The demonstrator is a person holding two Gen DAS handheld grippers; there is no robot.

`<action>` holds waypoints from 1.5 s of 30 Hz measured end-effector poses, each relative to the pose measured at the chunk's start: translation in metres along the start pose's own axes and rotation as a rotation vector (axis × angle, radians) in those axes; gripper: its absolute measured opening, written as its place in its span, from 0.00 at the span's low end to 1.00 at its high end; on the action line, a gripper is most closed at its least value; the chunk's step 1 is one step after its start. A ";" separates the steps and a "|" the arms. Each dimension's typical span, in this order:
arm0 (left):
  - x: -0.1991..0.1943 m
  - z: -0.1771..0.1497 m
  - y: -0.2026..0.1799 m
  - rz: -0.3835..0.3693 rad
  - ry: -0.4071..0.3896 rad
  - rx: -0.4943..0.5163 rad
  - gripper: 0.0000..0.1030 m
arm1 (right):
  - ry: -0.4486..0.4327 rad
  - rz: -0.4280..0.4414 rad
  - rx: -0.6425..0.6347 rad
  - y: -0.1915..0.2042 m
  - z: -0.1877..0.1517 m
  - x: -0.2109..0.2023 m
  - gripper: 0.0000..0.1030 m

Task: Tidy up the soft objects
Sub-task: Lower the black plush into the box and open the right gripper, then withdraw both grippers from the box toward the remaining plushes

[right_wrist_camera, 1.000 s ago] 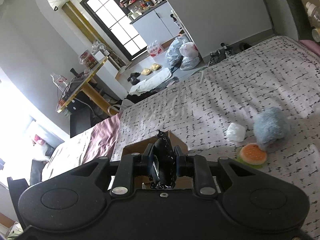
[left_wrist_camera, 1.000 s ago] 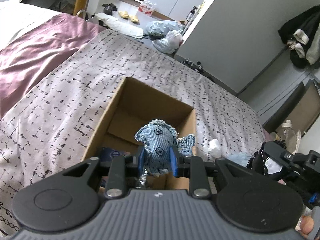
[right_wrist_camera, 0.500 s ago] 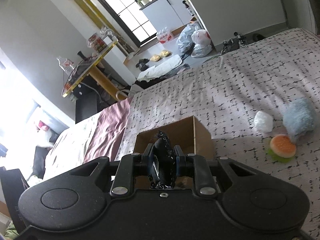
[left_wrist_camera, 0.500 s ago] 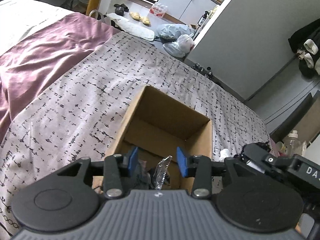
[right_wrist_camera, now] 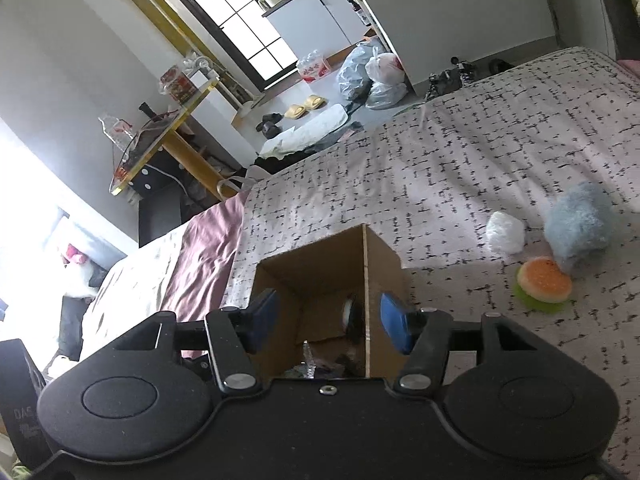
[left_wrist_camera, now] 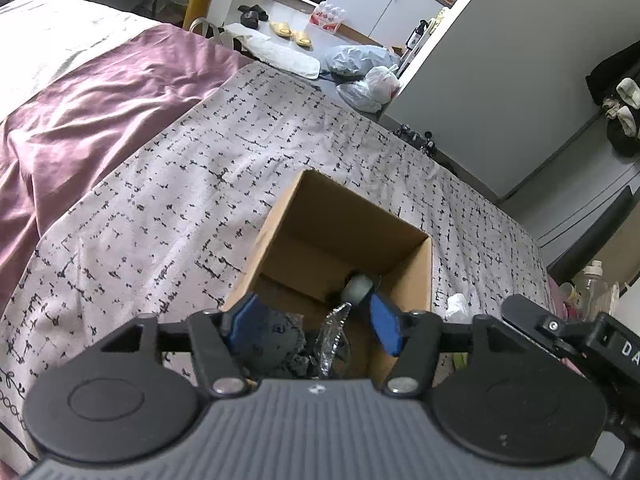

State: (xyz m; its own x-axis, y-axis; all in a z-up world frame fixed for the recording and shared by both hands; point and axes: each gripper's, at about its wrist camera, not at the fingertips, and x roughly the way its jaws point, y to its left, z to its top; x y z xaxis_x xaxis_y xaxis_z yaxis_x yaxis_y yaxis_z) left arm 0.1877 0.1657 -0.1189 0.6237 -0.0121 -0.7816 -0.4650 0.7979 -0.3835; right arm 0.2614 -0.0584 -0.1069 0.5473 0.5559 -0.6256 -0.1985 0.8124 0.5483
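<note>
An open cardboard box (left_wrist_camera: pixel 412 280) (right_wrist_camera: pixel 384 264) stands on the patterned bedspread. My left gripper (left_wrist_camera: pixel 316 324) is open and empty over the box's near side. The denim toy (left_wrist_camera: pixel 276 336) lies inside, beside a crinkled clear wrapper (left_wrist_camera: pixel 332 336). My right gripper (right_wrist_camera: pixel 328 318) is open and empty above the box. A dark blurred object with a pale round part (left_wrist_camera: pixel 358 288) (right_wrist_camera: pixel 352 314) is inside the box by its right wall. A fluffy blue plush (right_wrist_camera: pixel 580 224), a burger toy (right_wrist_camera: pixel 544 284) and a white soft lump (right_wrist_camera: pixel 505 232) (left_wrist_camera: pixel 456 306) lie on the bed right of the box.
A purple sheet (left_wrist_camera: pixel 80 120) covers the bed's left part. The right gripper's body (left_wrist_camera: pixel 560 332) is close on the right. Bottles (left_wrist_camera: pixel 592 288) stand off the bed's right side. Bags (left_wrist_camera: pixel 360 76) and slippers (left_wrist_camera: pixel 292 32) lie on the floor beyond.
My left gripper opened and let the denim toy drop into the box. My right gripper opened and released its dark object, which now shows blurred inside the box.
</note>
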 end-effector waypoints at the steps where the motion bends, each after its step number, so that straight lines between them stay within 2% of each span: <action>1: 0.000 -0.001 -0.002 0.002 0.003 0.000 0.66 | -0.001 -0.005 -0.001 -0.002 0.001 -0.002 0.56; 4: -0.003 -0.004 -0.010 0.011 0.000 0.018 0.74 | -0.002 -0.013 -0.007 -0.008 0.001 -0.010 0.59; 13: -0.013 -0.011 -0.037 0.040 -0.024 0.081 0.86 | -0.012 -0.032 -0.041 -0.029 0.007 -0.034 0.78; 22: -0.021 -0.021 -0.061 0.035 -0.041 0.103 1.00 | -0.028 -0.035 -0.048 -0.055 0.017 -0.056 0.86; 28: -0.022 -0.028 -0.075 0.006 -0.043 0.119 1.00 | -0.038 -0.008 -0.002 -0.073 0.021 -0.069 0.88; 45: -0.024 -0.040 -0.113 -0.007 -0.049 0.154 1.00 | -0.083 -0.021 0.048 -0.117 0.036 -0.090 0.90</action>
State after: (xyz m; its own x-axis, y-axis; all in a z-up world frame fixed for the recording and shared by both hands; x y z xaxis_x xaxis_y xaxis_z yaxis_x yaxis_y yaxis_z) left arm 0.1998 0.0520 -0.0765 0.6580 0.0088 -0.7529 -0.3616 0.8808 -0.3057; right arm 0.2648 -0.2101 -0.0947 0.6166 0.5211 -0.5901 -0.1484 0.8131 0.5629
